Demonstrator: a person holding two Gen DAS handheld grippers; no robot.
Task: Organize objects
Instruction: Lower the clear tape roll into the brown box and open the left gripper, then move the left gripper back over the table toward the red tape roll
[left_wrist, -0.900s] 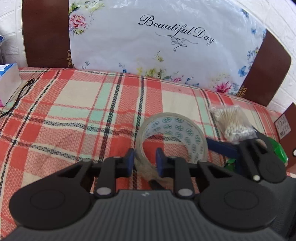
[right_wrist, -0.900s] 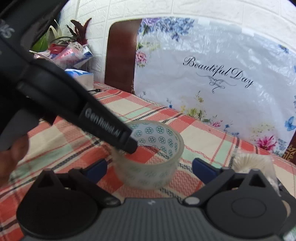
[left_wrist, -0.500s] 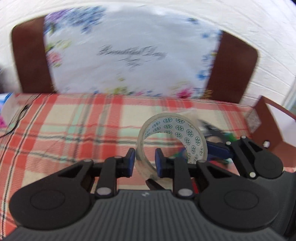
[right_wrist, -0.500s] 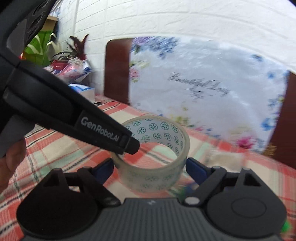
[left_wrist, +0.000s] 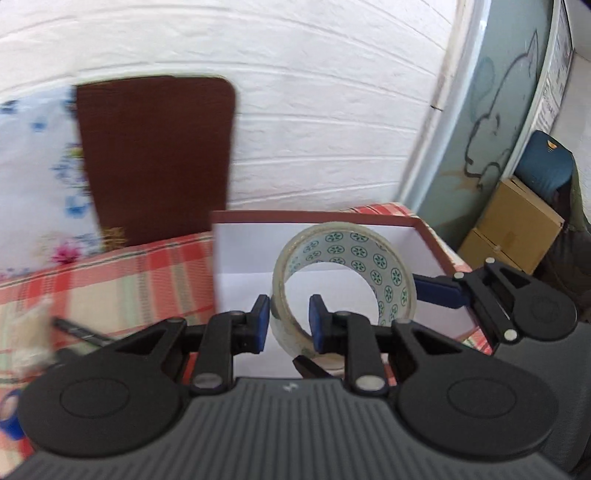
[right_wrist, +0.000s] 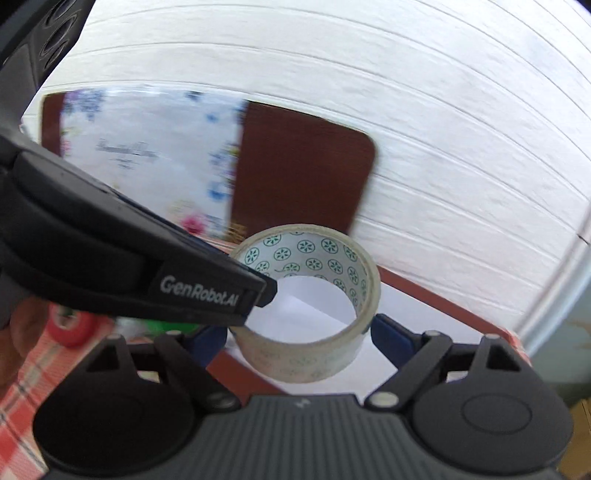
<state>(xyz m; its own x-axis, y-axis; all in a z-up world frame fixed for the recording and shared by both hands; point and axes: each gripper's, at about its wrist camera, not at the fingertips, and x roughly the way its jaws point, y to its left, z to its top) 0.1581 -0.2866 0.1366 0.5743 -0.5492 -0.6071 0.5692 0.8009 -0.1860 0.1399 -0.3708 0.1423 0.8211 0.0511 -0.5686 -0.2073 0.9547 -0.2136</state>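
Clear packing tape roll (left_wrist: 343, 284) had cloudy translucent wall and white inner core printed with green round rosettes. Left gripper (left_wrist: 286, 320) clenched roll's wall, one blue pad inside ring, one outside. Roll hung in air over red-rimmed box (left_wrist: 436, 236) with white interior. Right gripper (right_wrist: 299, 334) spread wide, blue pads (right_wrist: 391, 334) flanking roll; contact unclear. Box stood on plaid tablecloth (left_wrist: 122, 280).

White brick wall (left_wrist: 332, 122) (daylit), brown chair back (left_wrist: 155, 155), plaid tablecloth (left_wrist: 110, 280)
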